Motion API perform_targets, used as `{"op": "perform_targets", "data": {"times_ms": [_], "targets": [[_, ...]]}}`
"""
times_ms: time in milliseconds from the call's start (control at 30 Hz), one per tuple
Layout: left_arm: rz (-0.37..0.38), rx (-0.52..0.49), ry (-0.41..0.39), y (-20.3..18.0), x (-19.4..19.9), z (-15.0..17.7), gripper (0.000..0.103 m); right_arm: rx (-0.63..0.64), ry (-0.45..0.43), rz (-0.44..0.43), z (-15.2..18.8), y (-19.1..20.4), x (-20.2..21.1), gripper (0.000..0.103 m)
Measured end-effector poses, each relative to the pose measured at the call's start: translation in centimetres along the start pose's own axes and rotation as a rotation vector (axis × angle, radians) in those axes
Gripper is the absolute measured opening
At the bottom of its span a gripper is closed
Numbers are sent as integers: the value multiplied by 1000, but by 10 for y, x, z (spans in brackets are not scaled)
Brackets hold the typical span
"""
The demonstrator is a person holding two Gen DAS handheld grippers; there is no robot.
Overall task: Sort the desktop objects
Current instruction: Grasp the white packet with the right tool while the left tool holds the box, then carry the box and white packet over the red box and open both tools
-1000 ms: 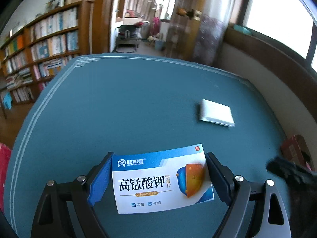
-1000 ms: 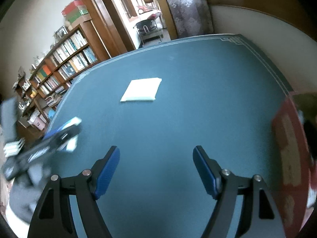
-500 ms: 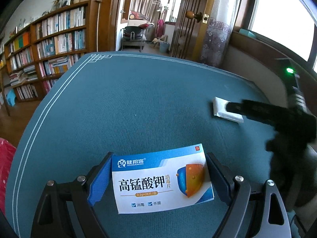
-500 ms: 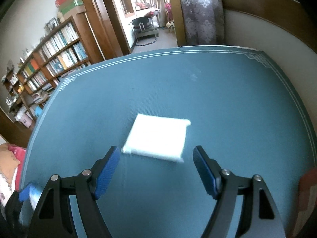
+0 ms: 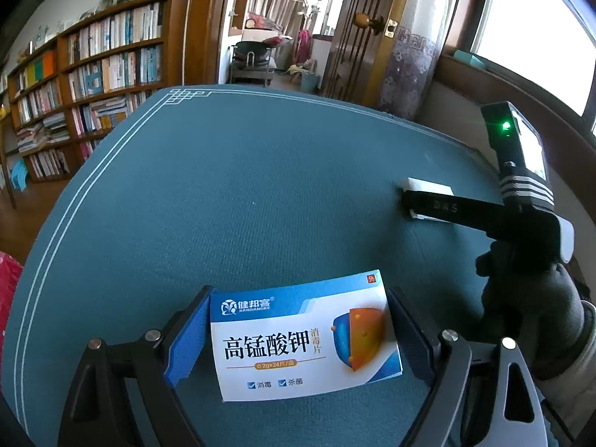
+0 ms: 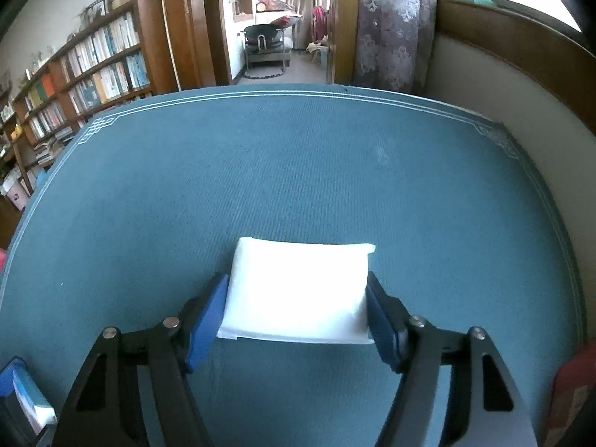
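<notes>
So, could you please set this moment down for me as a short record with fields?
surface: teal table cover with a white line border
left claw: shut on the blue and white medicine box, one pad on each short end
right claw: closing, the white tissue pack between its pads, pressing not yet clear
tissue pack position: flat on the cover
right hand: dark glove, seen from the left wrist view
background: bookshelves, open doorway, curtain

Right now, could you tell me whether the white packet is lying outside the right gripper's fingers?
No, the white packet lies on the blue mat between the fingers of the closing right gripper.
</notes>
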State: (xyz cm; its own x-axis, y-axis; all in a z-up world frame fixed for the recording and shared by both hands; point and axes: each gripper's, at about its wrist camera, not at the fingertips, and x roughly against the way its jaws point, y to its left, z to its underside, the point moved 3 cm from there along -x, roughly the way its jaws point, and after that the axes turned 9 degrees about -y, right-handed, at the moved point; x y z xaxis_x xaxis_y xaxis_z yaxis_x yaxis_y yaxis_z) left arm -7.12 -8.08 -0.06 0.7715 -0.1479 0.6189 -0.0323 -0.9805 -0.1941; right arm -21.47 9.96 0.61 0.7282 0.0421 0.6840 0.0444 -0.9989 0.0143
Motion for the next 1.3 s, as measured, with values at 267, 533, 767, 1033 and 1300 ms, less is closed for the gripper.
{"op": "perform_targets", "data": {"times_ms": [267, 533, 767, 1033, 1300], "targets": [[12, -20, -5, -7, 2, 2, 91, -73, -14, -46, 10, -14, 41, 72], [56, -78, -10, -40, 13, 4, 91, -136, -102, -86, 24, -48, 117, 72], [136, -147, -8, -92, 30, 10, 91, -243, -167, -50, 57, -110, 184, 72], [248, -264, -12, -179, 49, 12, 91, -288, -269, 57, 98, -184, 265, 72], [389, -421, -9, -288, 64, 24, 91, -342, -280, 116, 151, -248, 306, 72]]}}
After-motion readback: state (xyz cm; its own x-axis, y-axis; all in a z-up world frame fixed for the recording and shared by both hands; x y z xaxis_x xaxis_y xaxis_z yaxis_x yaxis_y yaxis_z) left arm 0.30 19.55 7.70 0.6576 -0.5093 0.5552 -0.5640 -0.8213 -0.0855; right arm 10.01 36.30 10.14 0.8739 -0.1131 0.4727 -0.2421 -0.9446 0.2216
